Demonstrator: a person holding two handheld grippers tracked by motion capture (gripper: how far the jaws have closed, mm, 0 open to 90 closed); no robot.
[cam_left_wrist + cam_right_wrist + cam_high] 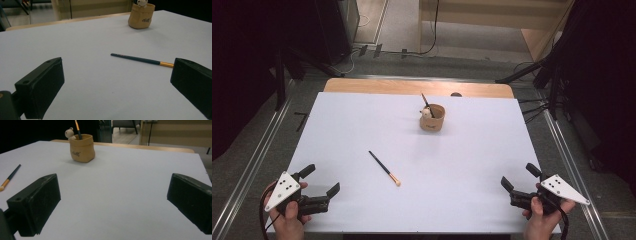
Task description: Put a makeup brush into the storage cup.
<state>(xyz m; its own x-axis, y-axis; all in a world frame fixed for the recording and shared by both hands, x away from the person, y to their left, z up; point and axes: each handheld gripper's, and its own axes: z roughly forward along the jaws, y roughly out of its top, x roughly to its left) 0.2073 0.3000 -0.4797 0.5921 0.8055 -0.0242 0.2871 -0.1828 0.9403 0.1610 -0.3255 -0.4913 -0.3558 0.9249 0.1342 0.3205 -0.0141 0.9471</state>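
Note:
A thin dark brush (384, 168) with a gold ferrule and pale tip lies flat on the white table (362, 125), a little left of centre; it also shows as the brush (140, 59) ahead of my left jaws and the brush (10, 178) at the left edge. A tan pot (432, 118) stands toward the back, holding another brush and a small white figure; the pot (141, 16) and the pot (82, 148) are upright. My left gripper (320, 181) rests open at the front left corner. My right gripper (520, 176) rests open at the front right. Nothing lies between either pair of jaws.
A wooden strip (417, 87) runs along the table's far edge, with grey floor, cables and dark stands (557, 65) beyond. Metal rails (254, 150) flank the table on both sides. A hand holds each gripper at the near edge.

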